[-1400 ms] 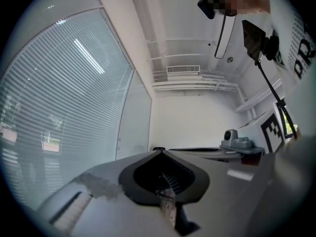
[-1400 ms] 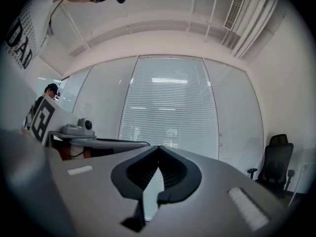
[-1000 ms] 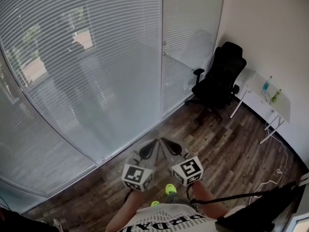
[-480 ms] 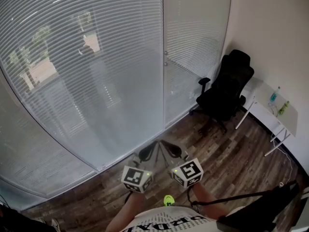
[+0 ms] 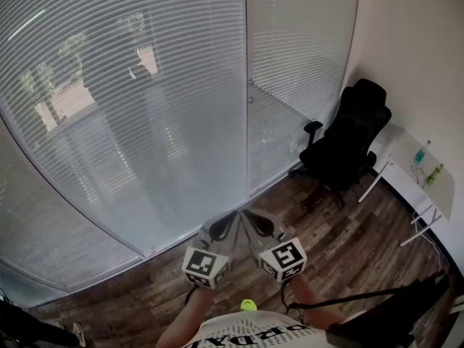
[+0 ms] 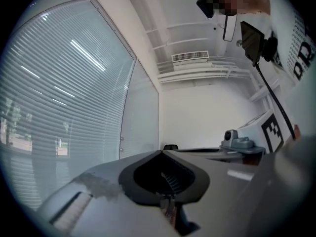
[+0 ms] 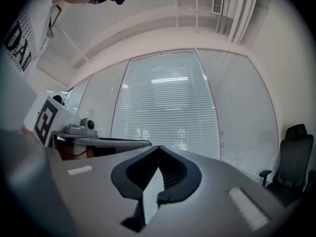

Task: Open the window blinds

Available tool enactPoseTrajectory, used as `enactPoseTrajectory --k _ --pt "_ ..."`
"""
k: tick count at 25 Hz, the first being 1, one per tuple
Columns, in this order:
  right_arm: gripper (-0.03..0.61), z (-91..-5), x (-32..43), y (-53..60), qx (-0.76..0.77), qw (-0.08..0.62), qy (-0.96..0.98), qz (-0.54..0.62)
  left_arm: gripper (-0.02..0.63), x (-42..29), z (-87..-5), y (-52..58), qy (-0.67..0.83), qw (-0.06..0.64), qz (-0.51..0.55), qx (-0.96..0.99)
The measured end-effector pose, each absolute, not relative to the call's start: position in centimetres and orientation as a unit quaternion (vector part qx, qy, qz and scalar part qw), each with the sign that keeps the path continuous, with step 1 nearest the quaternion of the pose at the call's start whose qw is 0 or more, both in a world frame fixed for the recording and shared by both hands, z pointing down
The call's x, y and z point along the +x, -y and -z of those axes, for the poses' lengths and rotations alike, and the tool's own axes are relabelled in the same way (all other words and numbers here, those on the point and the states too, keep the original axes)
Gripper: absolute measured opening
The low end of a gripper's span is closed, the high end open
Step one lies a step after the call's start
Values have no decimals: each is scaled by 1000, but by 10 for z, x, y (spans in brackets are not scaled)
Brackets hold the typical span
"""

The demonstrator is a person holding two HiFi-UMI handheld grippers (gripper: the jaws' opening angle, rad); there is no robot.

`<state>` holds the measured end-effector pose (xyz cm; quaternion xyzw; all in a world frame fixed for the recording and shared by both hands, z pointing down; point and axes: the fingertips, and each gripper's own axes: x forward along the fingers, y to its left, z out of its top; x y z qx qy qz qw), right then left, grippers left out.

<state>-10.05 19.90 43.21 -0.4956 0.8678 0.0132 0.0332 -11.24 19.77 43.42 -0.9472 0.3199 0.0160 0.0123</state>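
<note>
- Claws: the left claw [image 5: 226, 222] and right claw [image 5: 254, 220] are both pressed together with nothing between them. They are held level, side by side over the floor [image 5: 341, 238], with their tips nearly meeting.
- Risk near the hands: with the tips so close, the two claws could knock together on the reach. Closed tips also cannot take hold of anything until they part.
- Risk at the glass: the blinds [image 5: 145, 85] stand ahead, well apart from both claws, rising from the floor's far edge. Reflections suggest a glass pane in front of the slats, so poking at the slats would probably only strike glass.
- Risk at the control: two small knobs [image 5: 251, 83] sit by the upright frame. If they turn the slats, a round, smooth knob could slip from hard tips.
- Materials: grey plastic claws with ribbed dark pads, and dark wood-grain floor planks.
- Thin pale horizontal slats, slightly open, behind glossy glass.
- Black padded chair [image 5: 348, 143] in the far right corner.
</note>
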Motion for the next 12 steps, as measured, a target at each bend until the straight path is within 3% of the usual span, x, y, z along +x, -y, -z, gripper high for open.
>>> enactPoseTrajectory --k 12 --pt "6 -437 -71 -150 -500 25 -866 -14 -9 -83 -440 -148 -319 9 -16 -947"
